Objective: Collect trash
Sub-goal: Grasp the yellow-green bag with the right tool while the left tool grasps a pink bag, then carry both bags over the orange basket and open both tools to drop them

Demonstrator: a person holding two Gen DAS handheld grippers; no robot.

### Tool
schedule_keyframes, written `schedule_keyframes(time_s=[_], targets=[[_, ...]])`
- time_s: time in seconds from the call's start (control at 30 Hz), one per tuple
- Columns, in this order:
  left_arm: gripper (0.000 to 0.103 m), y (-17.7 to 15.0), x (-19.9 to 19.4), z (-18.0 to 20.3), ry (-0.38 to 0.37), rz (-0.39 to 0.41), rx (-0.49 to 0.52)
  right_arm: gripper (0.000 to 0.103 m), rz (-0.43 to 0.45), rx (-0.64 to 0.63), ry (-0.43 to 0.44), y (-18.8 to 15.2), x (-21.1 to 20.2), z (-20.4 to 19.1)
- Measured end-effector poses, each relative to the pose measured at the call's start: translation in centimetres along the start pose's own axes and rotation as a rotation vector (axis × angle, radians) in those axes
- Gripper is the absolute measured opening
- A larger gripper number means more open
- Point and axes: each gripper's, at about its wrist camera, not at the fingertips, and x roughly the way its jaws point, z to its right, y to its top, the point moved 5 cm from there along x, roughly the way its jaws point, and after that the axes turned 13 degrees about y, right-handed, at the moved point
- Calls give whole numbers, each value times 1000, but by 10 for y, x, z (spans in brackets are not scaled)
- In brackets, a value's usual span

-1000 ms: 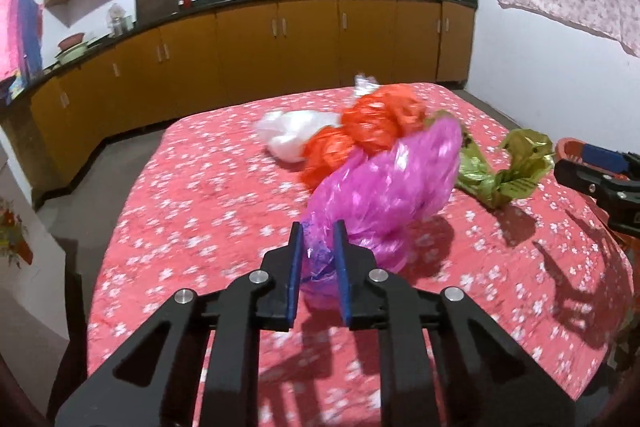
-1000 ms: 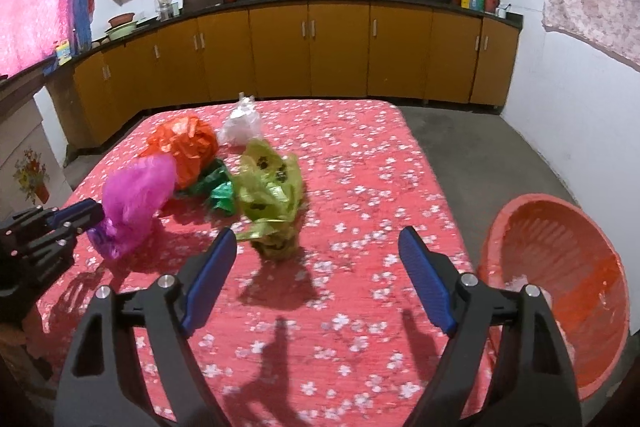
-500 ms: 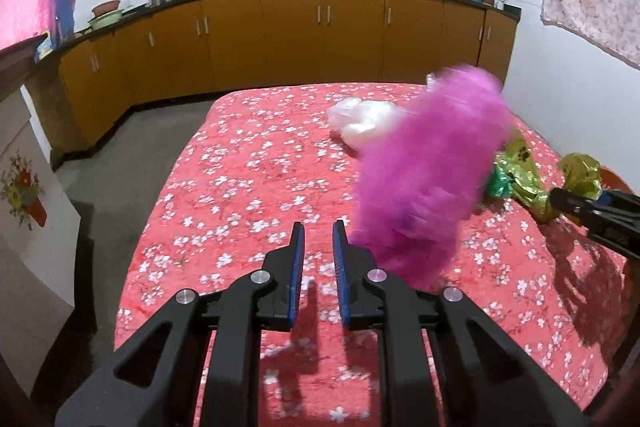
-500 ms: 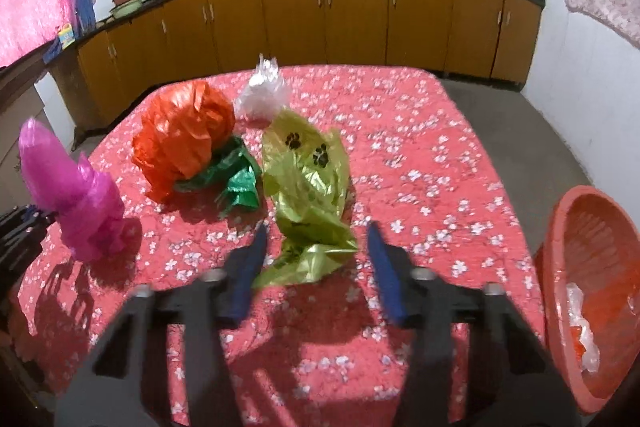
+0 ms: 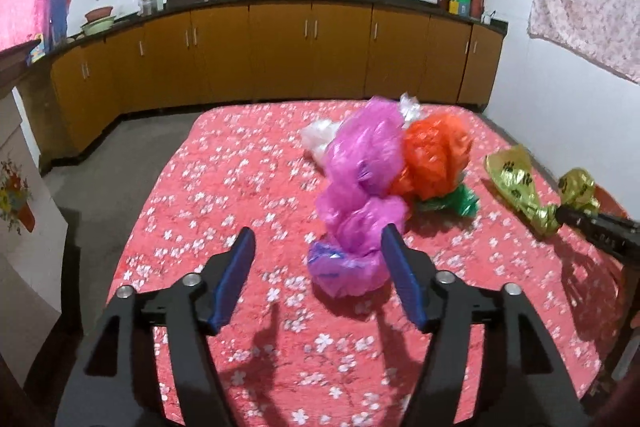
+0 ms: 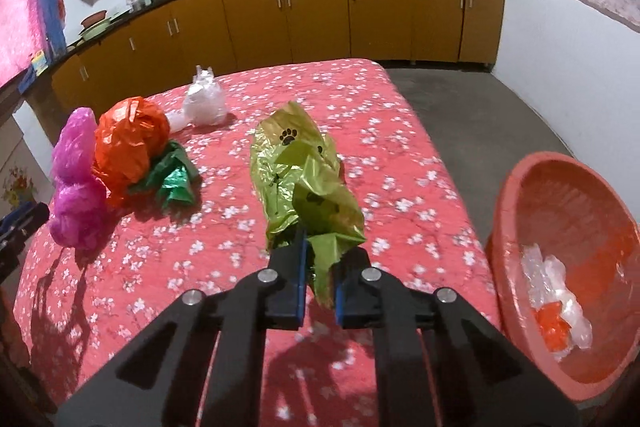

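A crumpled magenta plastic bag (image 5: 360,195) lies on the red flowered cloth (image 5: 240,187). My left gripper (image 5: 318,239) is opening around the bag's near end, its blue pads clear of the plastic. From the right wrist view that bag (image 6: 76,187) sits at the far left beside the left gripper (image 6: 20,223). My right gripper (image 6: 322,267) is closing on the near end of a yellow-green bag with paw prints (image 6: 304,179), and the plastic is pinched between its pads. The left wrist view shows that bag (image 5: 516,179) held by the right gripper (image 5: 592,227) at the right edge.
An orange bag (image 5: 436,155), a green bag (image 5: 460,203) and a white bag (image 5: 320,139) lie behind the magenta one. A red basket (image 6: 516,227) with some trash in it stands on the floor right of the cloth. Wooden cabinets (image 5: 280,59) line the far wall.
My left gripper has opened and let go of the magenta bag, which now rests on the cloth. My right gripper has moved in and closed on the yellow-green bag.
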Motion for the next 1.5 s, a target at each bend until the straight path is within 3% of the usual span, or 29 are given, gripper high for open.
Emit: schedule_keyframes(time_s=[0.17, 0.47, 0.63, 0.7, 0.93, 1.2, 1.5], targets=[[77, 10, 0, 13, -6, 16, 14, 11, 1, 7, -10, -1, -4, 6], [76, 12, 38, 35, 39, -84, 34, 12, 13, 29, -8, -1, -11, 10], [58, 8, 50, 37, 20, -137, 9, 12, 17, 32, 3, -1, -12, 9], [55, 6, 51, 37, 14, -147, 0, 12, 17, 28, 2, -1, -12, 10], [48, 5, 38, 32, 19, -123, -1, 12, 22, 40, 7, -2, -16, 13], [47, 13, 12, 21, 38, -84, -8, 12, 43, 37, 10, -2, -32, 10], [46, 33, -24, 36, 13, -14, 12, 12, 99, 28, 4, 4, -68, 12]])
